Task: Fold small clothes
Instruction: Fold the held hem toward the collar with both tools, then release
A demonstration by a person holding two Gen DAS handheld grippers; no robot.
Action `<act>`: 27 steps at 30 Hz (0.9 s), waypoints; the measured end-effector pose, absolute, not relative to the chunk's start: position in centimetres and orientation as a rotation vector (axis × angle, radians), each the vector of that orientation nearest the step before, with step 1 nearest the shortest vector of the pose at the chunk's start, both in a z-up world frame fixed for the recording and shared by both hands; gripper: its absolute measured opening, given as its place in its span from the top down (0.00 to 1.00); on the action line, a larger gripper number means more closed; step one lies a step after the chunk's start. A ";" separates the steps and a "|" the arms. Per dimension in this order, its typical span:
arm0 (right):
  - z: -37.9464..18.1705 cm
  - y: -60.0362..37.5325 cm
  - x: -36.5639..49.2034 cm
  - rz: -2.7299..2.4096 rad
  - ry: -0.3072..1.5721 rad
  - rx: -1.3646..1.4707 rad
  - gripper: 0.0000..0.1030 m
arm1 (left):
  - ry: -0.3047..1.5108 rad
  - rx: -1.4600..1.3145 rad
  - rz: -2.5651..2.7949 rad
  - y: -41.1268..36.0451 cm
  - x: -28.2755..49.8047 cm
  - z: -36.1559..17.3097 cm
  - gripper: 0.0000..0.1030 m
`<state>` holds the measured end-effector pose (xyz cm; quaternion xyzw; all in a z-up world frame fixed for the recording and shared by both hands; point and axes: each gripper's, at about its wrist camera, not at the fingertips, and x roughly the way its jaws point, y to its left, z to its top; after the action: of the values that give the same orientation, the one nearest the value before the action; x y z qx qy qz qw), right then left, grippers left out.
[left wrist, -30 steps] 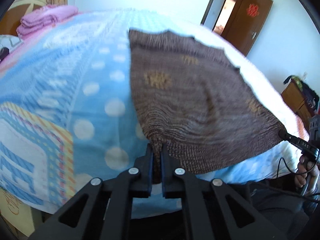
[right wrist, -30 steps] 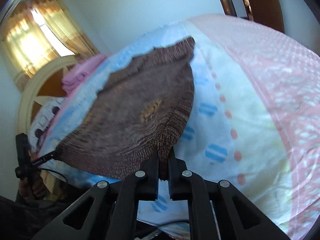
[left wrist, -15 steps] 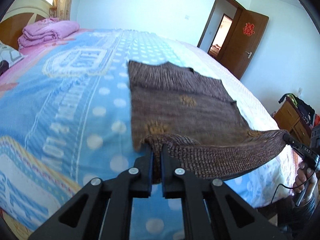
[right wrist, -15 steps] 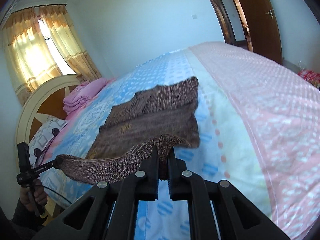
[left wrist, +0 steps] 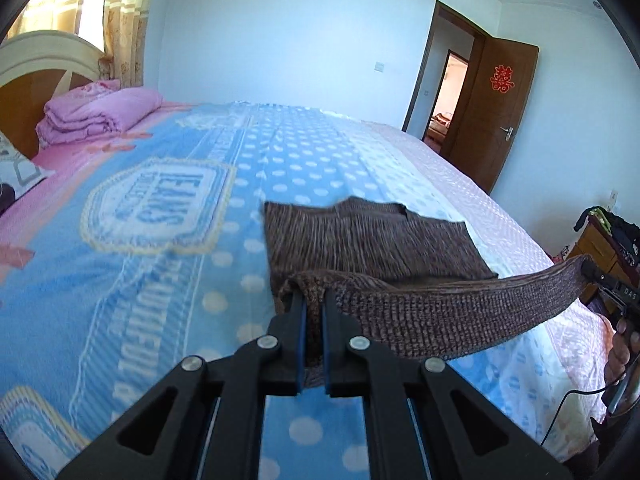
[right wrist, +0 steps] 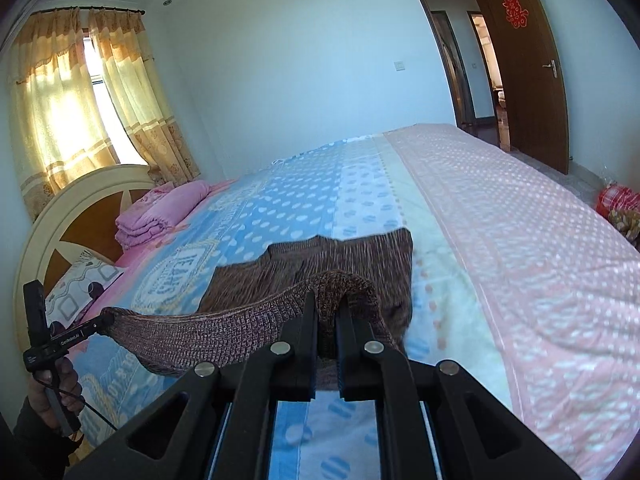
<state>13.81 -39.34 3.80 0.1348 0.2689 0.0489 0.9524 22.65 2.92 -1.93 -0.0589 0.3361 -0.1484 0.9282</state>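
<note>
Bed [left wrist: 132, 280]: biggest thing in both views, blue dotted cover with a pink band on the far side, cream and wood headboard [right wrist: 80, 216] at one end.
Room: pale walls, brown door [left wrist: 496, 112] standing ajar with a red paper cut on it, yellow curtains [right wrist: 60, 112] lit by the window.
Pink blanket [left wrist: 96, 116]: folded stack at the head of the bed, well apart from the garment.
Brown knit garment [left wrist: 372, 240]: far part lies flat on the blue cover, near the pink band; near hem is off the bed and stretched in the air between my two tools, sagging a bit in the middle.
My left tool [left wrist: 313, 340]: pressed together, pinching one corner of the raised hem; knit bunches up between the blue pads.
My right tool [right wrist: 327, 344]: pressed together too, pinching the other hem corner, fabric humped over the tips.
Cross views: right tool [left wrist: 592, 272] seen from the left wrist at the far end of the hem, my hand [left wrist: 620, 352] below it; left tool [right wrist: 102, 322] seen likewise from the right wrist.
Cable [left wrist: 568, 412]: thin black lead hanging under my right hand.
</note>
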 end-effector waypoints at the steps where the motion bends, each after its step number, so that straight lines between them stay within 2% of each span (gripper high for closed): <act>1: 4.1 -39.4 14.5 0.096 0.544 0.270 0.94 | 0.682 -0.119 -0.303 2.7 23.6 -1.5 0.94; 8: 4.1 -40.0 19.8 0.069 0.567 0.251 0.94 | 0.664 -0.095 -0.301 1.6 28.8 -0.4 0.94; 15: 2.1 -40.6 26.6 0.042 0.626 0.239 0.94 | 0.709 -0.079 -0.265 0.2 35.0 -2.1 0.94; 25: -5.7 -41.4 37.1 0.000 0.802 0.239 0.94 | 0.837 -0.019 -0.196 -1.8 43.7 -9.3 0.93; 27: -8.4 -41.6 39.1 -0.010 0.880 0.226 0.93 | 0.862 0.005 -0.165 -2.2 44.8 -10.9 0.88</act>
<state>39.11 -41.61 -8.37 0.1093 0.4252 -0.0048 0.8985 44.79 -2.23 -10.92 0.0022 0.4172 -0.0800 0.9053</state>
